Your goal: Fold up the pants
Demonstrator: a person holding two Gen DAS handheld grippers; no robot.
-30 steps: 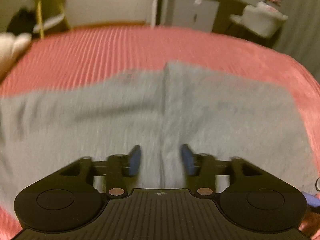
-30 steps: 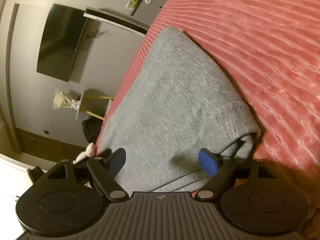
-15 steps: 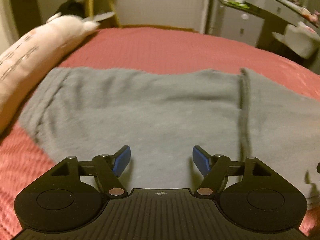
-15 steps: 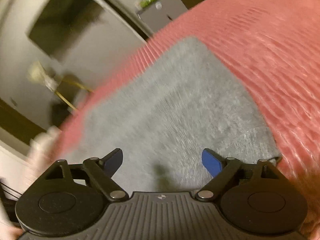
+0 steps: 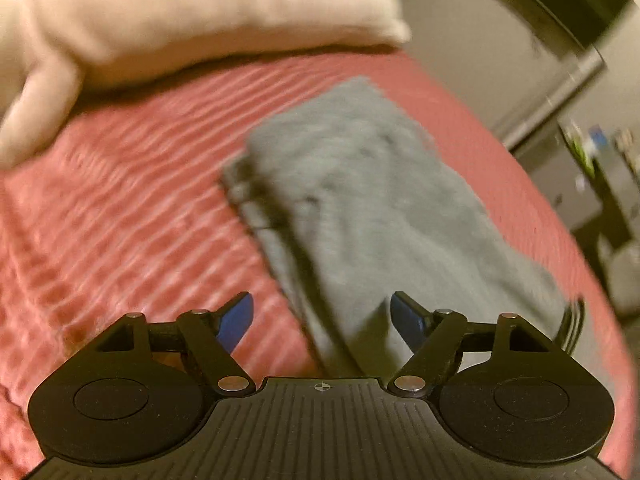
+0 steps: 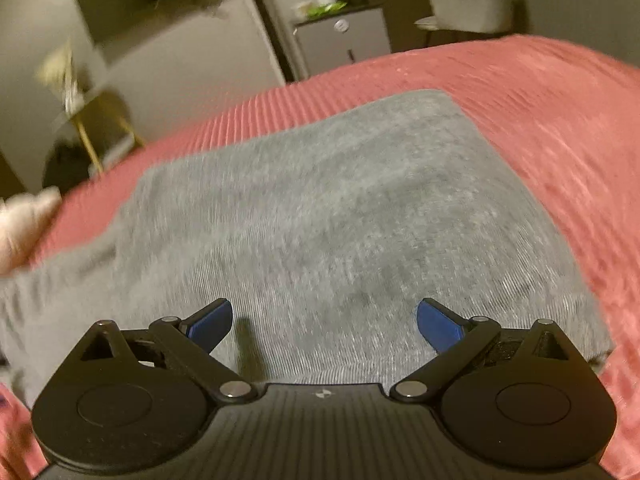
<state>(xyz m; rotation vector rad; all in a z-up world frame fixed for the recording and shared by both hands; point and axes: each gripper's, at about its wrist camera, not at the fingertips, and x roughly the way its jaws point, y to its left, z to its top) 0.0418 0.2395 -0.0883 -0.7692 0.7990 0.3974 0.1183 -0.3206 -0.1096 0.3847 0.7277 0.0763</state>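
The grey pants (image 5: 372, 200) lie folded flat on the red ribbed bedspread (image 5: 132, 208), running away from me in the left wrist view. My left gripper (image 5: 322, 322) is open and empty, over the pants' near left edge. In the right wrist view the pants (image 6: 320, 216) fill the middle as a wide grey slab. My right gripper (image 6: 324, 322) is open and empty, just above the pants' near edge. Both views are blurred by motion.
A cream pillow (image 5: 180, 16) lies at the head of the bed, its tip also in the right wrist view (image 6: 24, 220). Past the bed stand a grey cabinet (image 6: 344, 40), a white chair (image 6: 472, 0) and a gold-legged side table (image 6: 96, 120).
The left gripper has swung left so the pants now run lengthwise and the pillow is ahead, and its jaws have opened wider. The right gripper has levelled out over the pants, still open.
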